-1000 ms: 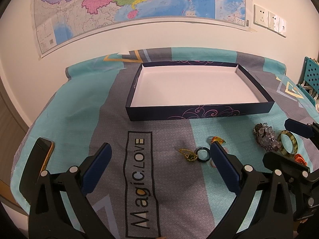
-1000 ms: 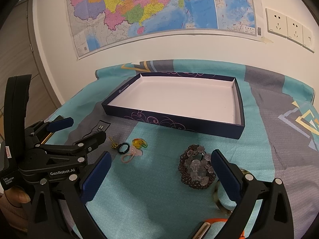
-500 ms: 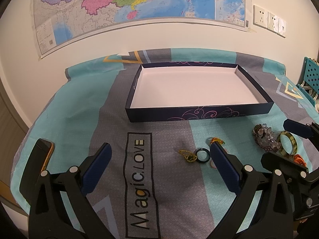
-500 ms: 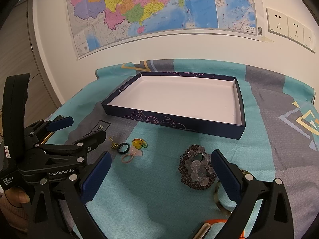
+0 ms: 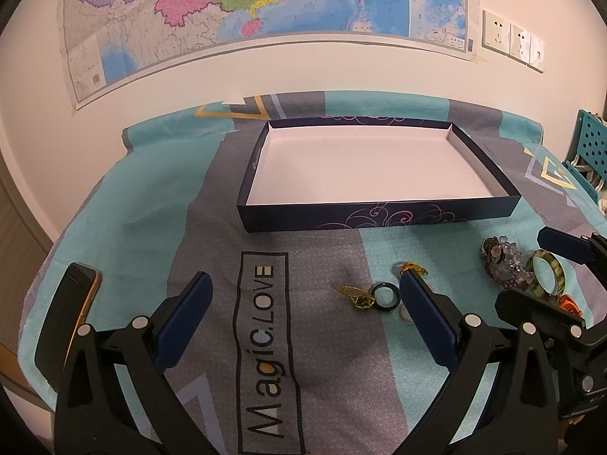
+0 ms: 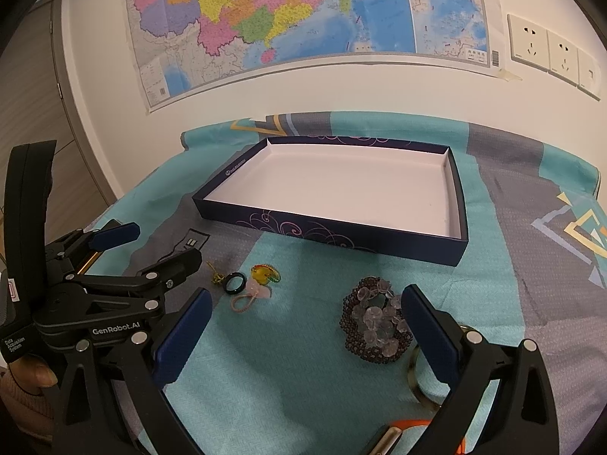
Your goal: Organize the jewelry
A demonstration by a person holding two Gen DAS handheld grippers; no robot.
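An empty dark blue box tray (image 5: 379, 220) (image 6: 334, 233) with a white floor stands at mid table. Small jewelry lies in front of it: a dark ring (image 5: 385, 295) (image 6: 234, 283), a gold chain piece (image 5: 356, 296) (image 6: 216, 275), a yellow charm (image 6: 263, 273) and a pink loop (image 6: 246, 299). A beaded bracelet pile (image 6: 373, 318) (image 5: 504, 261) and a green bangle (image 5: 548, 273) lie to the right. My left gripper (image 5: 303, 303) is open and empty, low over the cloth. My right gripper (image 6: 305, 320) is open and empty, with the beads by its right finger.
A phone (image 5: 68, 318) lies at the table's left edge. An orange item (image 5: 569, 303) (image 6: 417, 426) lies near the bangle. A wall with a map and sockets is behind the table. A teal rack (image 5: 592, 151) stands far right.
Both grippers have shifted only slightly; the jewelry appears a little lower and closer in the views. Nothing was taken hold of.
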